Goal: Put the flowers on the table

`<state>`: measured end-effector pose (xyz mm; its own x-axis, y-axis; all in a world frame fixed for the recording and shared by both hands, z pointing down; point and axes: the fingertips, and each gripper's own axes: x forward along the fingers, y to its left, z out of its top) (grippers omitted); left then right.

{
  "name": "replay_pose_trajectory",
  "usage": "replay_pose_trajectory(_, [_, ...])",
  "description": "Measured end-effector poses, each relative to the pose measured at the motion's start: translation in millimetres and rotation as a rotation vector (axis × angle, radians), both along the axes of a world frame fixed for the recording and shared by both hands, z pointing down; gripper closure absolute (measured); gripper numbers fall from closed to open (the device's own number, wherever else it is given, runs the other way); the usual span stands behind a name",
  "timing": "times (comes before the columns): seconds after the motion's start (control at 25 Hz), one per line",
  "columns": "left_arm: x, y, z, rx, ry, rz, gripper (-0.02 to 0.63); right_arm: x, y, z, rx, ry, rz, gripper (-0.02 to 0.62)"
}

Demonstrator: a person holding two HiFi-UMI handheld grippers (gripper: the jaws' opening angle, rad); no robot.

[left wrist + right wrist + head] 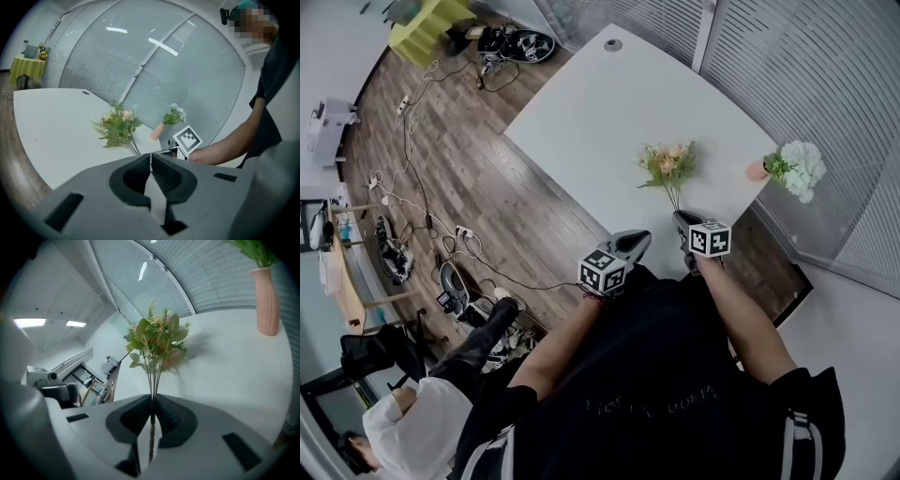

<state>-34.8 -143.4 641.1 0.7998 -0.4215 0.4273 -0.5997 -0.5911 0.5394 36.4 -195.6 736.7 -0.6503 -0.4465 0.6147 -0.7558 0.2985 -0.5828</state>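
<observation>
Right claw (152,414): clenched on thin stems of my flowers (157,341), near the pink vase (268,301). Left claw (150,158): closed, empty. Likely hazard: stems pivot, blooms knock that vase.

In the right gripper view, the vase (267,301) at the upper right has its green top cut off by the top edge, and the flowers (157,341) lose the ends of their stems down inside the right gripper (152,409). In the left gripper view, the left gripper (150,161) hides most of the right gripper, so only its marker cube (188,139) shows well. The small things (35,50) on the yellow table (26,70) at the upper left are too tiny to tell.
</observation>
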Motion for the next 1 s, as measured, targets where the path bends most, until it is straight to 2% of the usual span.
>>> replay_pose_trajectory(0.52, [4.9,1.3,0.3,0.010,0.024,0.015,0.580,6.1,4.3,6.6,-0.010,0.027,0.009,0.548])
replay_pose_trajectory(0.76, [6.8,6.9,0.3,0.017,0.027,0.018,0.580,10.0,10.2,-3.4,0.039,0.030,0.000,0.549])
replay_pose_trajectory(1.0, [-2.7,3.6,-15.5,0.064,0.052,-0.045,0.580,5.1,14.8,-40.0,0.154,0.005,-0.016,0.552])
